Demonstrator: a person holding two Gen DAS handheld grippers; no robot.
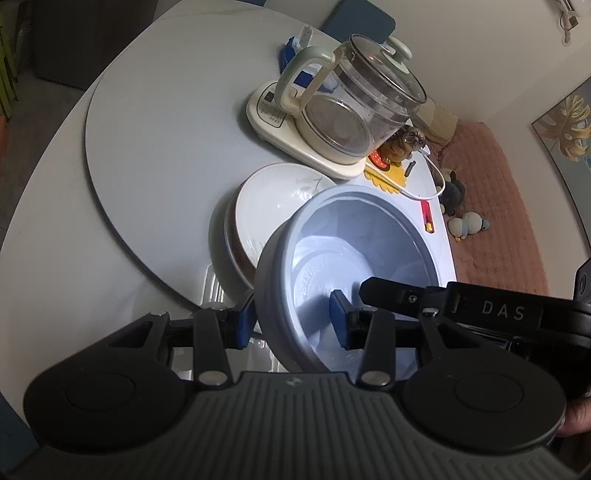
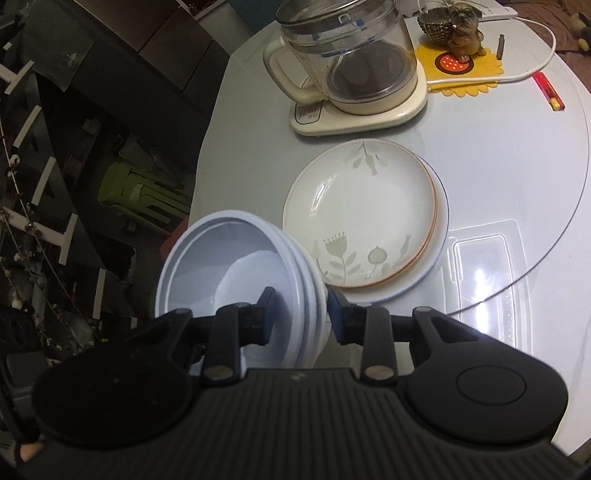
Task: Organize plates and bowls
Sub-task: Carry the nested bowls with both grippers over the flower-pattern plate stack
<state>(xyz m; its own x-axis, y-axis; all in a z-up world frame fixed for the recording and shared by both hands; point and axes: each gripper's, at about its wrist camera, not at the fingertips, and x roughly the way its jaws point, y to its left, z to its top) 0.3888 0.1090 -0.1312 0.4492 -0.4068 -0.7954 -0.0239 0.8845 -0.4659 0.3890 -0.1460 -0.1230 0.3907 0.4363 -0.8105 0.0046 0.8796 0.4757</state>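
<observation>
My left tool point(image 1: 293, 321) is clamped on the rim of the stack of white bowls point(image 1: 354, 251): one blue pad is outside the wall and the other pad is inside. My right tool point(image 2: 299, 314) is clamped on the same stack point(image 2: 240, 266), on the opposite side of the rim, again one pad inside and one outside. In the left wrist view the black finger of the right tool comes into the bowl from 3 o'clock. In the right wrist view I can count several nested rims, so it is more than one bowl. The stack is tilted and it is in the air above the bench point(image 2: 498, 155), not resting on it.

The stacked plates point(image 2: 362, 214) lie on the bench at 1 o'clock from the bowls in the right wrist view. The top plate has a pale flower and bird pattern and an orange line on its edge; a plate with a blue line shows below it. At 12 o'clock from the plates stands the glass kettle point(image 2: 354, 55) on its cream base. A clear plastic tray point(image 2: 484, 266) lies at 3 o'clock from the plates, just beside them. A yellow mat point(image 2: 461, 70) with a dog figurine point(image 2: 466, 33) is at 3 o'clock from the kettle.
</observation>
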